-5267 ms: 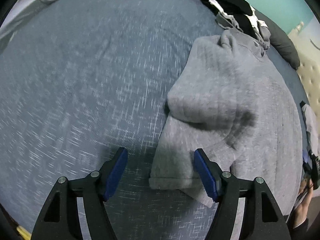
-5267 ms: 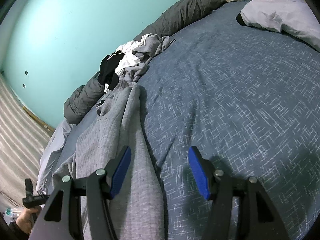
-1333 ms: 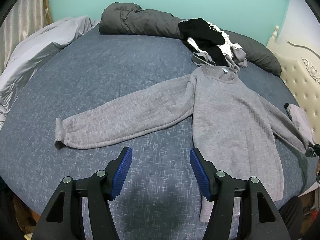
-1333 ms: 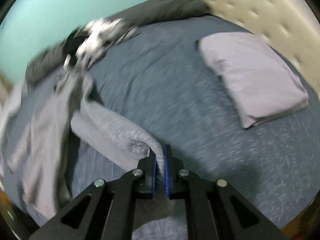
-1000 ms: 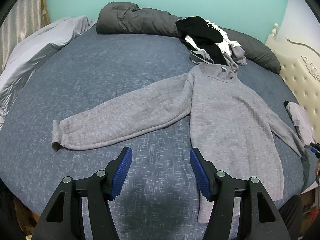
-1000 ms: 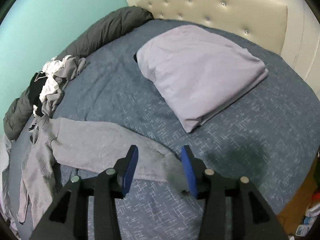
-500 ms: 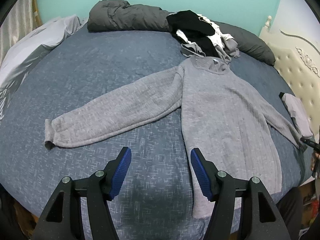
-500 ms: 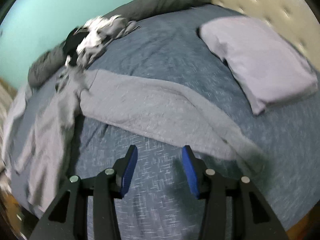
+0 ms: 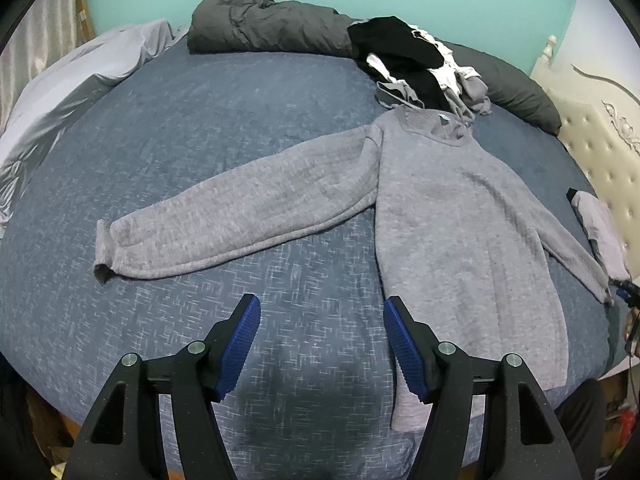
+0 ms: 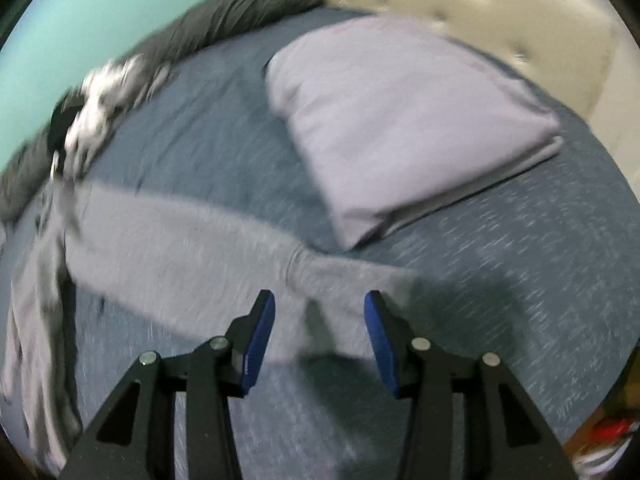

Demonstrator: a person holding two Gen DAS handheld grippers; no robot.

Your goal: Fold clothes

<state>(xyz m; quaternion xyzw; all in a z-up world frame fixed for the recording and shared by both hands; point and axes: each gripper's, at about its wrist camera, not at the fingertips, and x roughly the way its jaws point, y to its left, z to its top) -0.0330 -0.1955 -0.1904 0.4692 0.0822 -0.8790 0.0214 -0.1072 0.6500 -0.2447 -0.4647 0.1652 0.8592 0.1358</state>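
- Lying spread flat on the blue patterned bedspread [image 9: 200, 128], the grey knitted long-sleeved sweater [image 9: 452, 216] is seen in the left wrist view with its collar far and its hem near, so the body's long axis runs from far to near at the right of the scene.
- One sleeve [image 9: 240, 216] is stretched out to the left, its cuff lying left of and beyond the left gripper [image 9: 322, 346]; the hem's left corner lies just right of the right-hand blue pad.
- The left gripper's jaws are held wide apart and nothing is held between them; only bedspread shows in the gap.
- In the blurred right wrist view, the other sleeve [image 10: 192, 248] runs from far left toward the near centre, and its cuff [image 10: 340, 292] lies directly ahead of the right gripper [image 10: 320, 336], just beyond the pads.
- The right gripper's jaws are likewise spread and empty; contact with the cuff cannot be told.
- A pale lilac pillow [image 10: 400, 120] lies just beyond that cuff to the right.
- The right gripper is judged nearer this cuff, the left gripper nearer the hem and the other sleeve.
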